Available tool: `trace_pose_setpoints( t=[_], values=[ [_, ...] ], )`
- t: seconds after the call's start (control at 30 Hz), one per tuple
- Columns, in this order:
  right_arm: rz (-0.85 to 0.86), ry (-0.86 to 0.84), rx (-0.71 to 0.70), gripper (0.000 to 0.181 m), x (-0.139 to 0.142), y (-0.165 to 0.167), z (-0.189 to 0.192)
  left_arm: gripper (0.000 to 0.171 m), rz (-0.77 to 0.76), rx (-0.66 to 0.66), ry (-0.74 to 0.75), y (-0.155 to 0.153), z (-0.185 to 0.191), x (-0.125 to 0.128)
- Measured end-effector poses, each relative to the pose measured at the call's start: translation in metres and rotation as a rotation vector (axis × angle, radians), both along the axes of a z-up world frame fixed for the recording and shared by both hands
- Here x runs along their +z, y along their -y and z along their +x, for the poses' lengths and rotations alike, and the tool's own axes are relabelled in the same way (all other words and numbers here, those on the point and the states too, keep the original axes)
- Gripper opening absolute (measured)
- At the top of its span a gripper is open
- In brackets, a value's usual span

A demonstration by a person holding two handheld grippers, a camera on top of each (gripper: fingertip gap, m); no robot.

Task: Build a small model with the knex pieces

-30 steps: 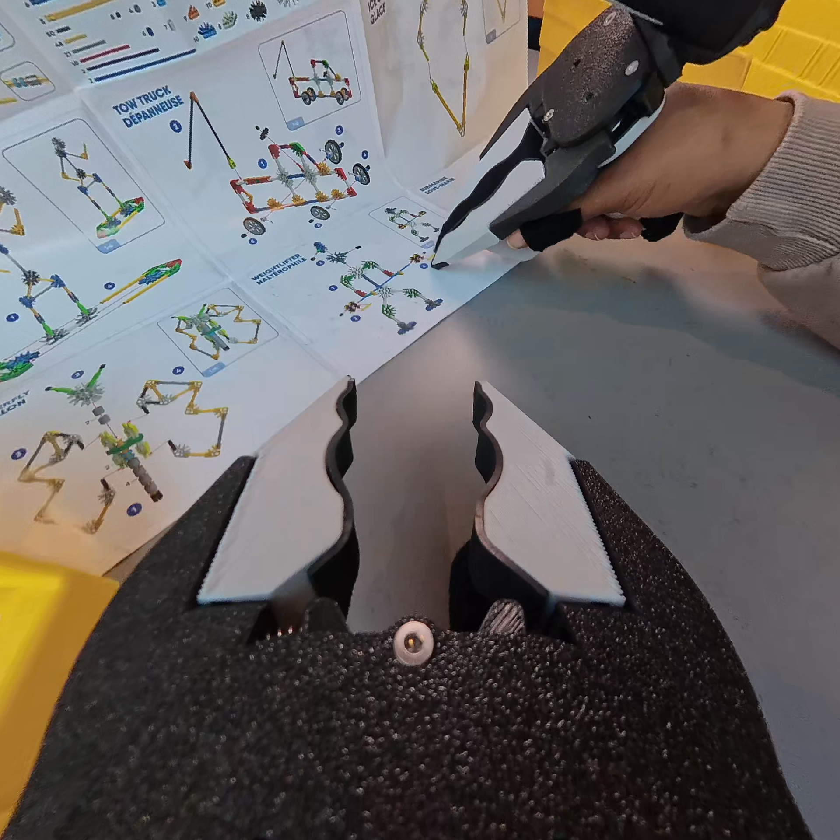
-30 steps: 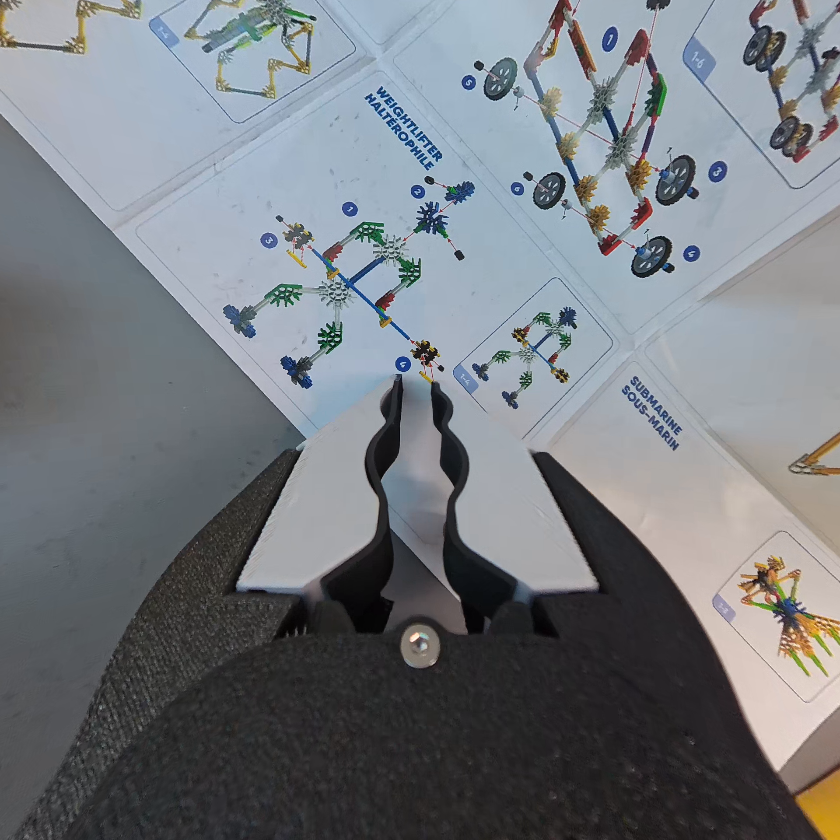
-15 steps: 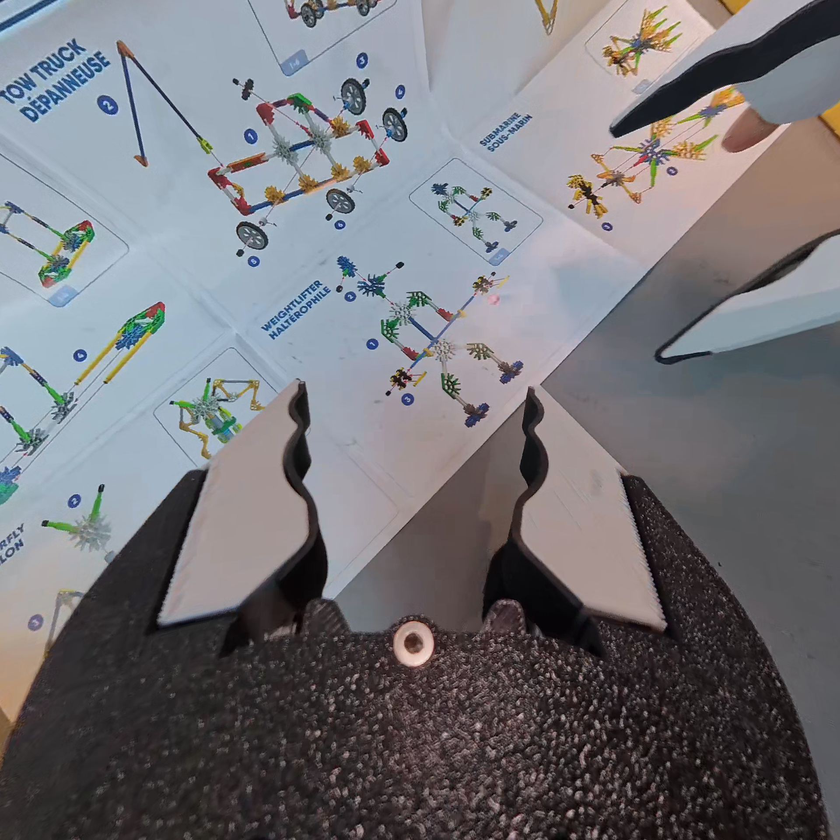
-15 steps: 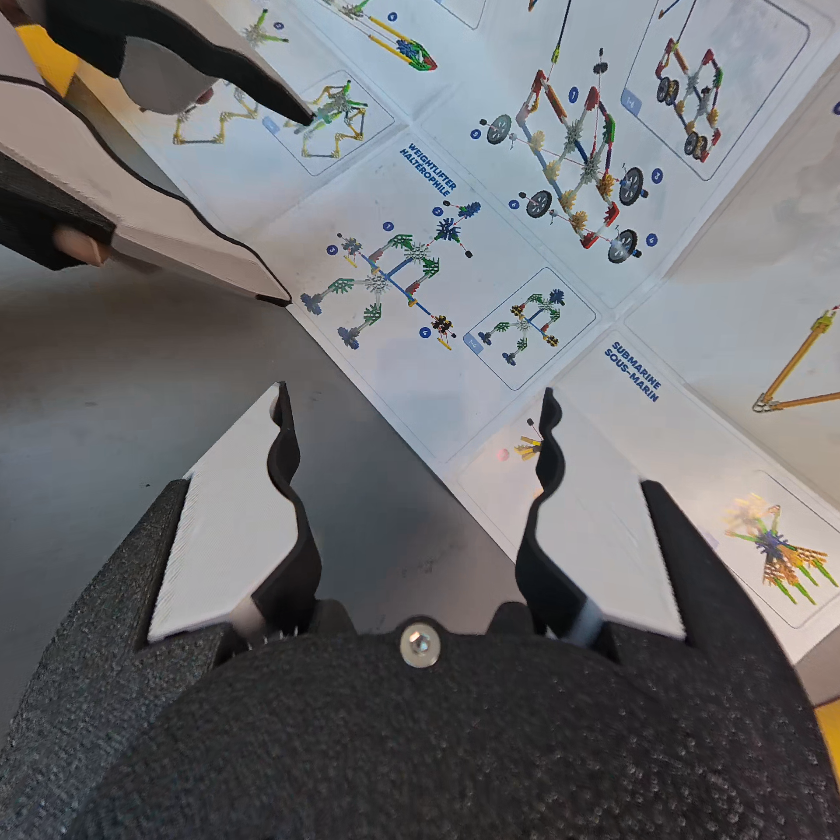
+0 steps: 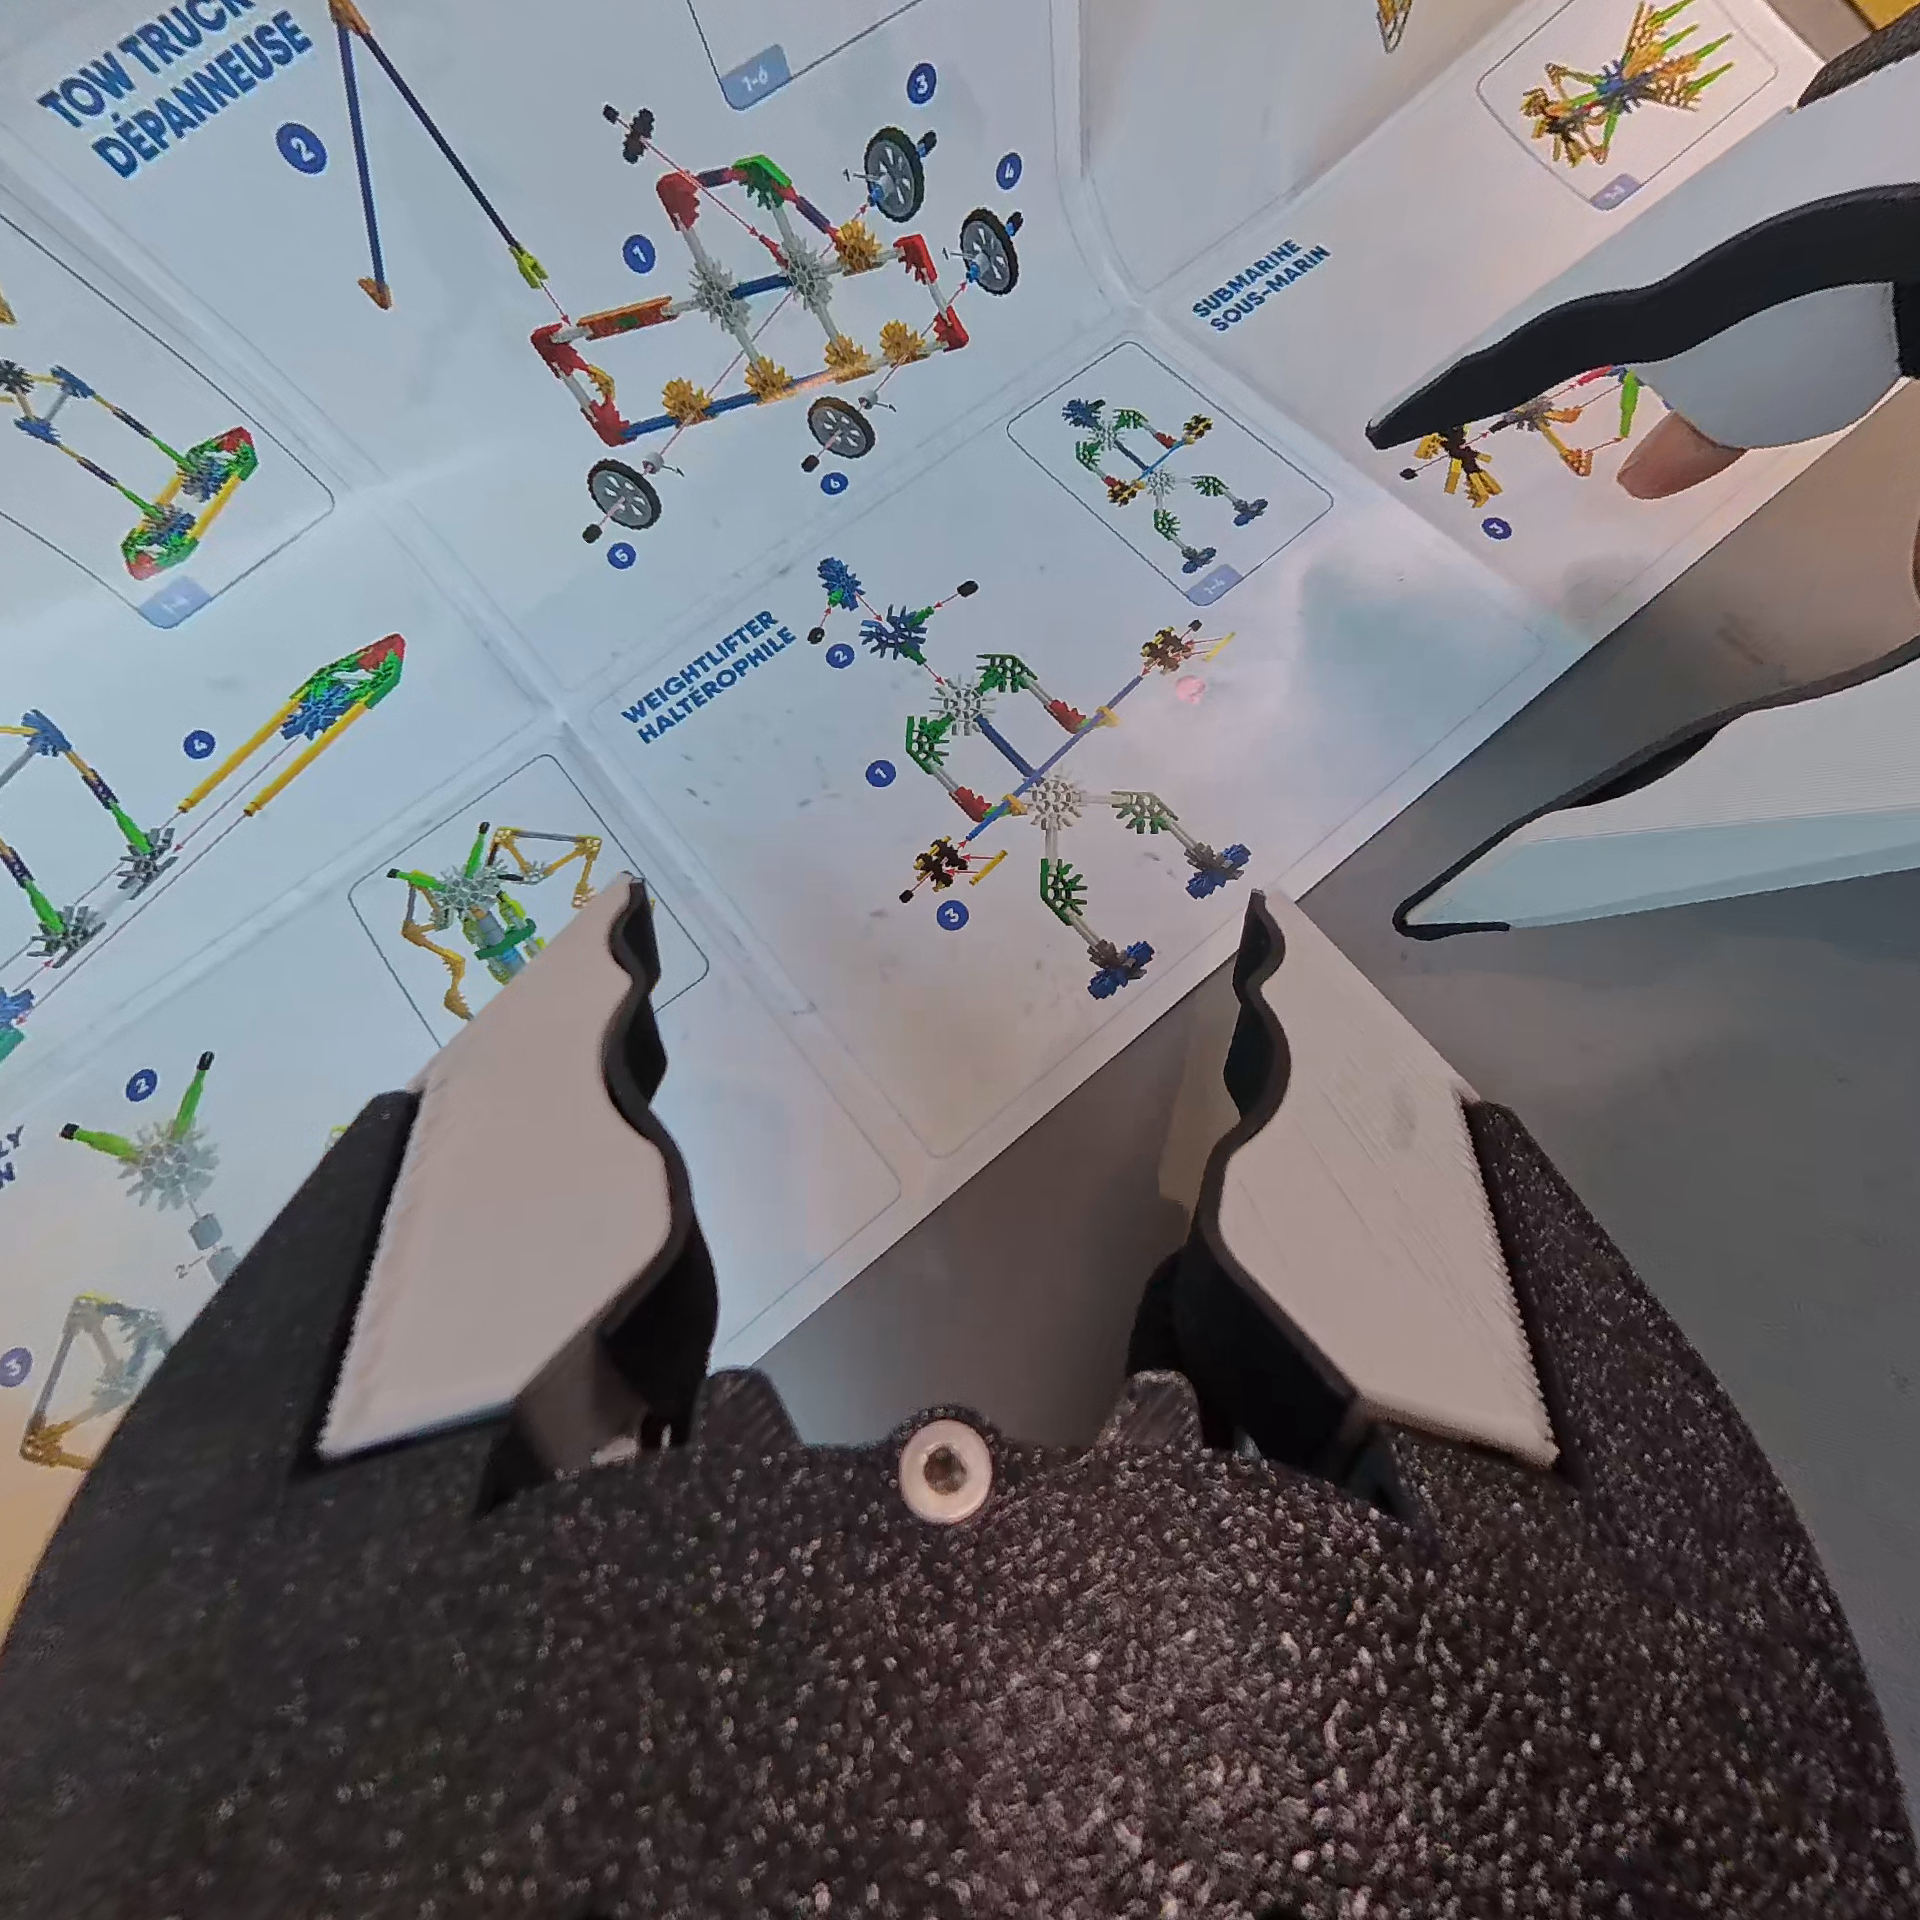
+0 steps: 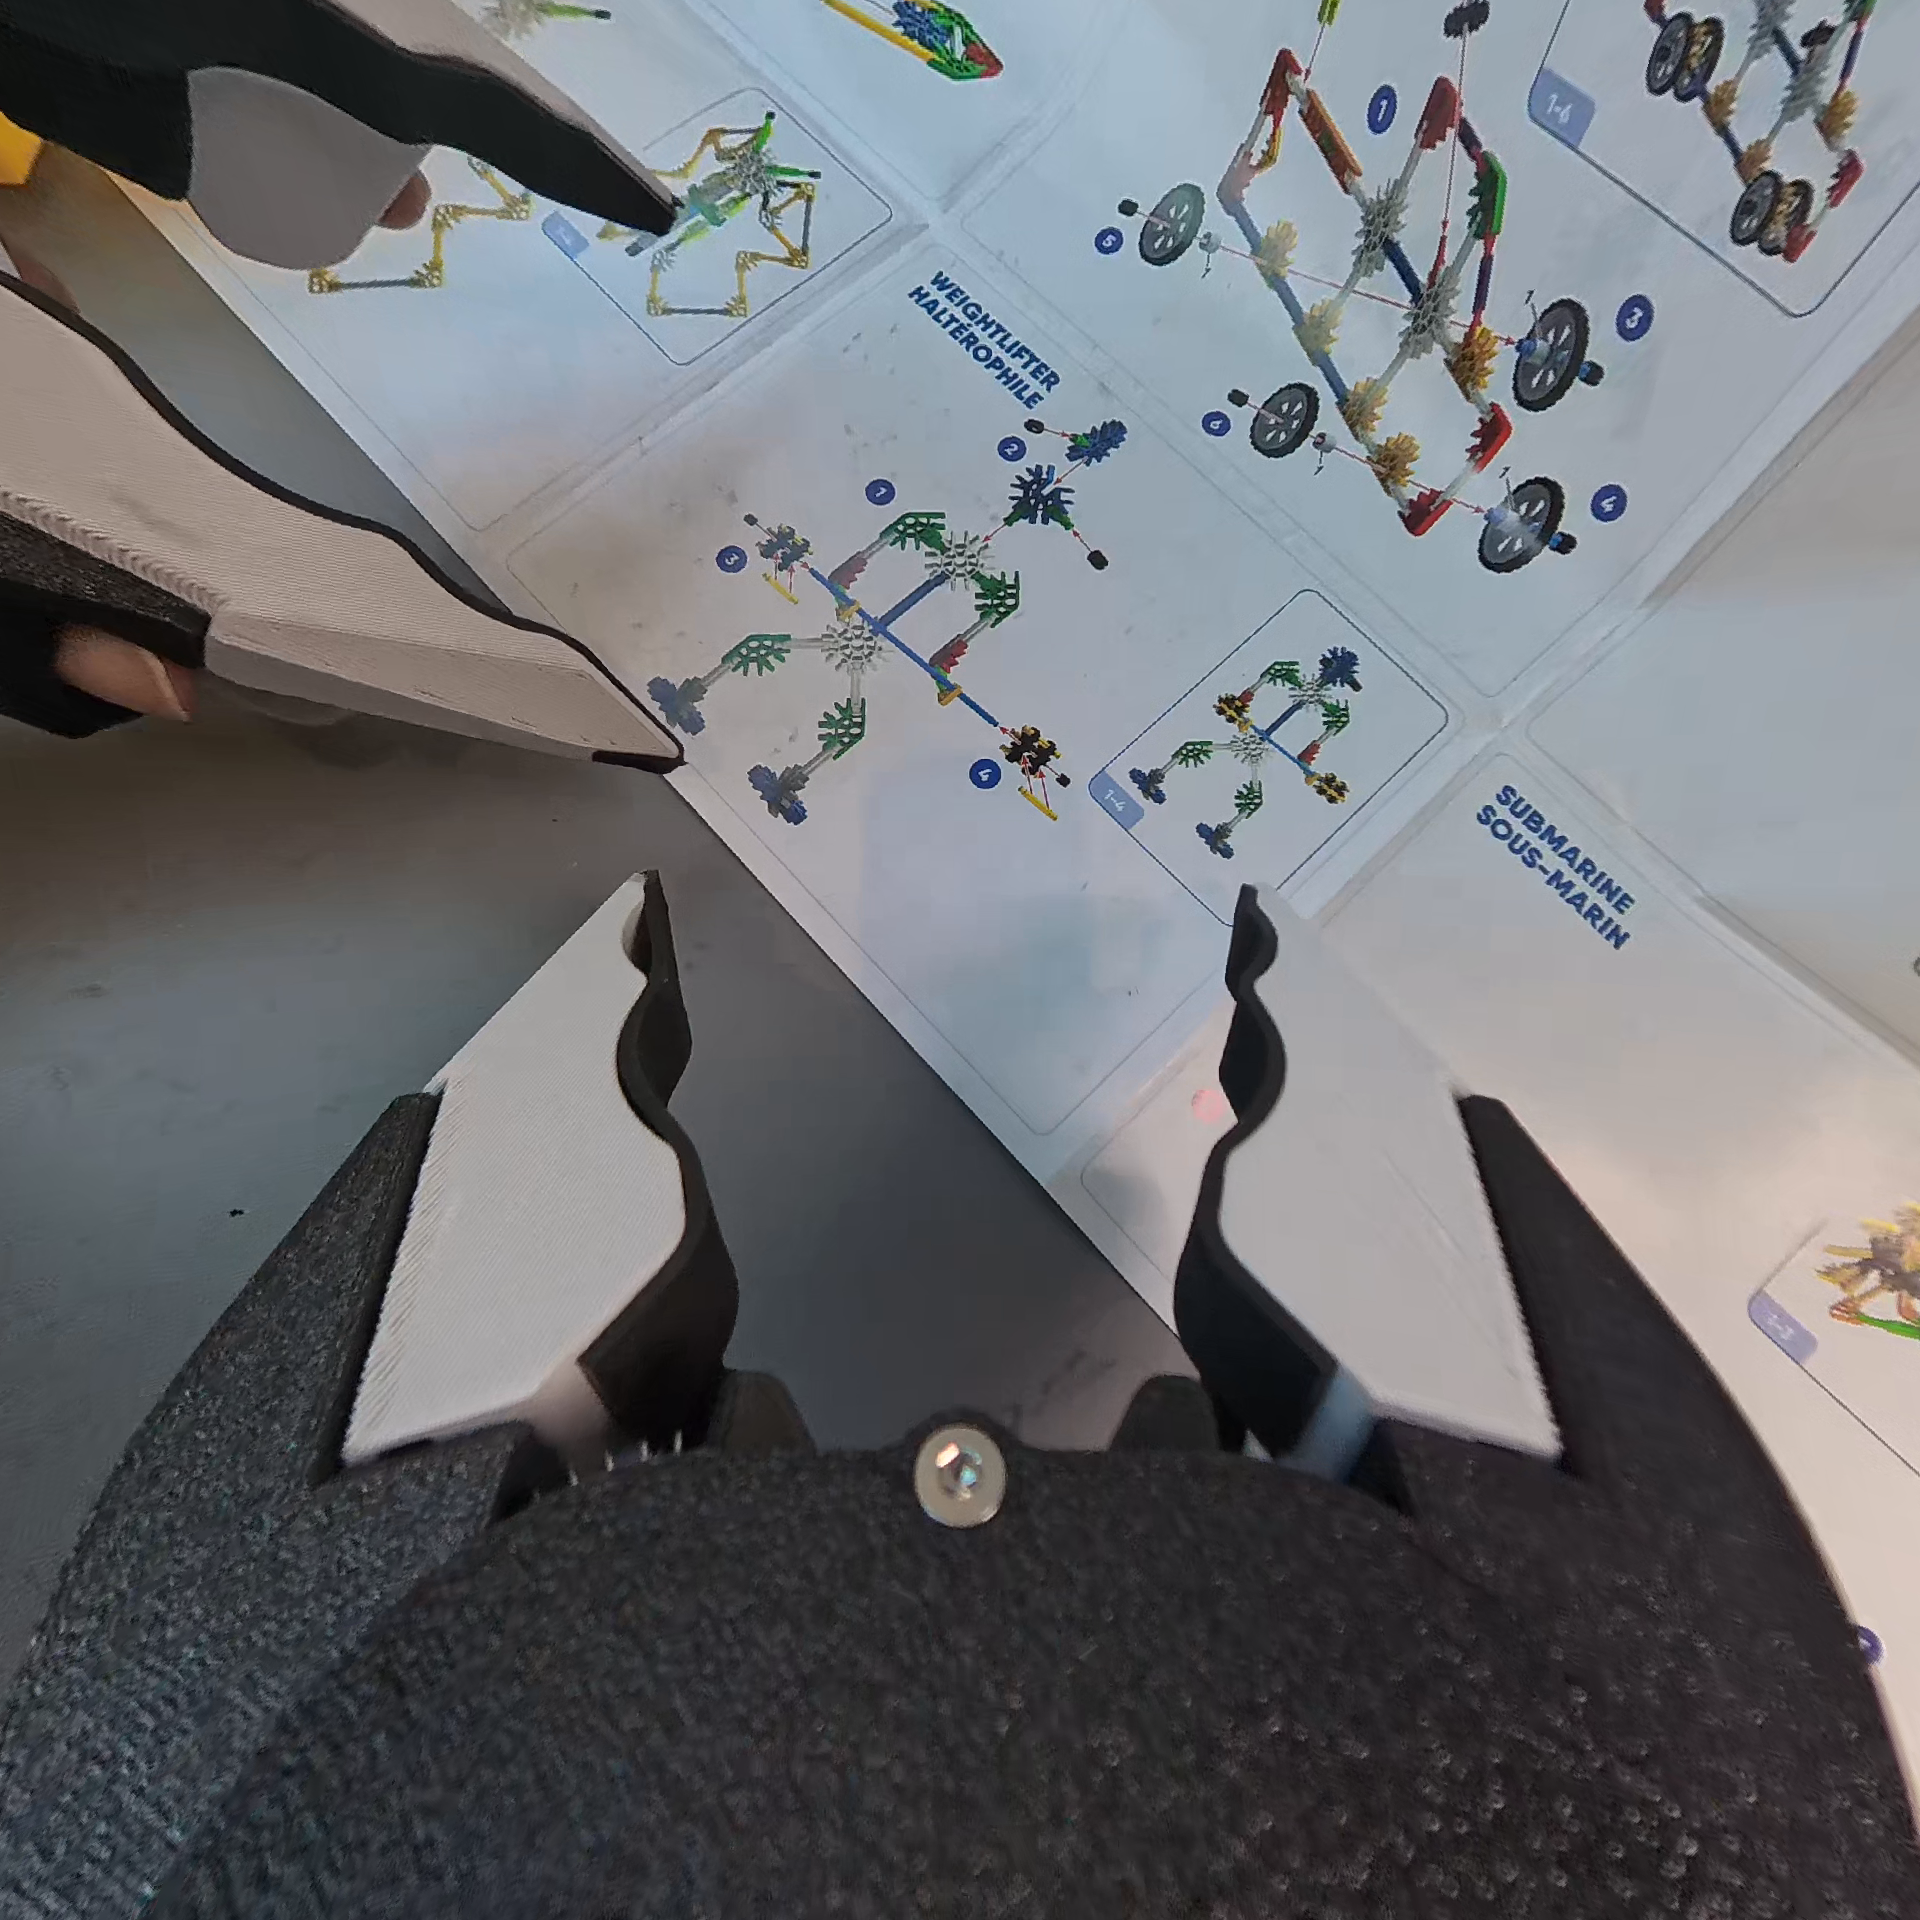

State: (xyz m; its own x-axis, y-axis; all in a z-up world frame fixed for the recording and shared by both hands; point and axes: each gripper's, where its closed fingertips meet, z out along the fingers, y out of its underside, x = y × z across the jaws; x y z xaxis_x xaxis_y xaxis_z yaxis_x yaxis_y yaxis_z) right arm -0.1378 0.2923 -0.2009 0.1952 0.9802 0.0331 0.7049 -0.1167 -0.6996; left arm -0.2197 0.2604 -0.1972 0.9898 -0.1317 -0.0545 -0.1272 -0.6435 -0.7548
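Note:
A large white instruction sheet with coloured drawings of rod-and-connector toy models lies flat on a grey table; it also shows in the right wrist view. My left gripper is open and empty, its jaws straddling the sheet's near edge. My right gripper is open and empty over the same edge, a little further along. Each gripper shows in the other's view: the right one at the right, the left one at the upper left, both with jaws wide apart.
The bare grey table lies to the right of the sheet and also fills the left of the right wrist view. A person's fingertips hold the left gripper. A bit of yellow shows at the far left.
My right gripper was shut on the sheet's edge a second ago; it has opened wide and drawn back. My left gripper opened wider and moved forward over the sheet's edge.

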Motion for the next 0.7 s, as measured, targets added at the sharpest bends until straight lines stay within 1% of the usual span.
trace_pose_setpoints(
  t=[0.23,0.47,0.6,0.7],
  values=[
    [-0.003,-0.004,-0.001,0.103,-0.003,-0.001,-0.001,0.108,0.001,-0.003,-0.005,0.000,0.003,-0.002],
    [-0.005,-0.036,-0.015,0.095,0.000,-0.007,-0.003,0.104,-0.003,-0.006,-0.007,-0.001,0.002,-0.003],
    [0.007,-0.050,-0.023,0.087,0.001,-0.012,-0.005,0.092,0.000,-0.013,-0.008,-0.004,0.002,-0.002],
    [0.011,-0.060,-0.027,0.071,0.002,-0.016,-0.008,0.079,0.000,-0.016,-0.021,-0.006,0.000,-0.002]
  ],
)
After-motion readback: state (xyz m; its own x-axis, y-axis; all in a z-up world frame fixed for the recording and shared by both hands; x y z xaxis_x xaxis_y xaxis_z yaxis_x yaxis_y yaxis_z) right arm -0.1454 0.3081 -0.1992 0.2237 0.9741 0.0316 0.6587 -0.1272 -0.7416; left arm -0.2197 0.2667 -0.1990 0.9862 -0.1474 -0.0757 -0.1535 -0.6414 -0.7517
